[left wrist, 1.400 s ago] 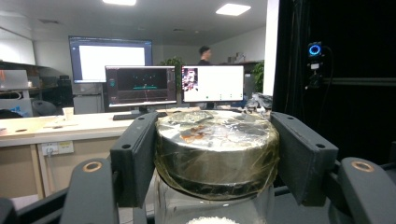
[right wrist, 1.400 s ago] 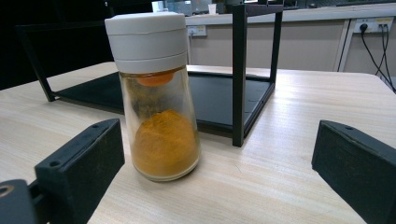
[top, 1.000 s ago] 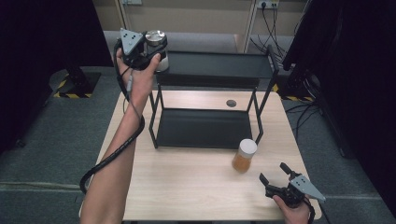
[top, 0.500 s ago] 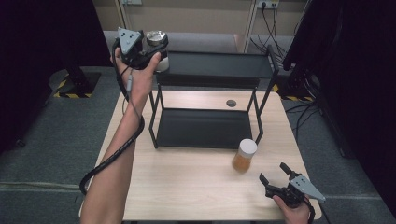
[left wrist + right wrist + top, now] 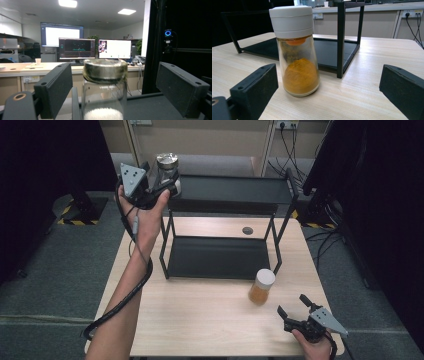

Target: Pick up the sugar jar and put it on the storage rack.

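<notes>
My left tongs [image 5: 167,182] are raised to the far left corner of the black shelf rack [image 5: 235,190]; their jaws stand wide, one on each side of the metal-lidded glass jar [image 5: 105,87], neither pressing on it as far as I can see from the left gripper view; the jar stands upright at the left end of the rack's top shelf, white grains in its base, its long axis vertical and straight ahead between the jaws. My right tongs [image 5: 295,312] rest low at the near right corner of the worktop [image 5: 200,320], jaws also spread wide and empty; the spice jar [image 5: 297,50], white-capped and holding orange powder, stands upright on the worktop just in front of them, near the rack's right front leg, a little toward the left jaw in the right gripper view. I judge the coming move turns on that: the right tongs are much the nearer to the spice jar, and need to go forward and slightly left so that its upright body sits centred between the jaws before closing.
</notes>
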The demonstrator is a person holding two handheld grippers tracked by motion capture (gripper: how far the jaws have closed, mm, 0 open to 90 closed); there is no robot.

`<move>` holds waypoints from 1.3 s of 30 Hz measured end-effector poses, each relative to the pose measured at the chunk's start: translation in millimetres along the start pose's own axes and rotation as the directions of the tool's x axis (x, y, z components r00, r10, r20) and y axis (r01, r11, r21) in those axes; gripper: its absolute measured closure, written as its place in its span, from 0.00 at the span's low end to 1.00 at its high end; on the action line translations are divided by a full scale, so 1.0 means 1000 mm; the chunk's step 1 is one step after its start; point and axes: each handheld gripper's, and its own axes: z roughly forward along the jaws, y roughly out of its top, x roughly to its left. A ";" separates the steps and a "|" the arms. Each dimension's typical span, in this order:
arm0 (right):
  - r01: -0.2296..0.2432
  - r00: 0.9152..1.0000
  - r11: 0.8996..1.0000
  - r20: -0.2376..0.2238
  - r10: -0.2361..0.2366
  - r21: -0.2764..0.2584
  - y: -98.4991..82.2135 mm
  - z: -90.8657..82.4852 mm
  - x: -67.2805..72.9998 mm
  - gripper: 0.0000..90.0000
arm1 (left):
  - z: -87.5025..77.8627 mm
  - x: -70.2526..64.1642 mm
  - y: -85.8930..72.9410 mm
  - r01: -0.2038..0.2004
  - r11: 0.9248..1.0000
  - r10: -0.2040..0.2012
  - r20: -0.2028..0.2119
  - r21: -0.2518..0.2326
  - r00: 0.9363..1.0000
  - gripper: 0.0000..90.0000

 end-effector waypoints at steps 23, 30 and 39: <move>0.007 1.000 1.000 0.001 -0.007 0.003 0.000 0.000 0.001 0.02 | -0.050 -0.006 -0.049 0.014 0.999 -0.016 0.029 0.036 0.999 0.14; 0.008 1.000 1.000 0.002 -0.008 0.004 0.001 0.000 0.001 0.02 | -0.061 -0.010 -0.068 0.026 0.999 -0.027 0.047 0.040 0.999 0.14; 0.010 1.000 1.000 0.001 -0.010 0.002 0.000 0.000 0.001 0.02 | -0.078 -0.012 -0.090 0.015 0.998 -0.020 0.073 0.062 0.997 0.14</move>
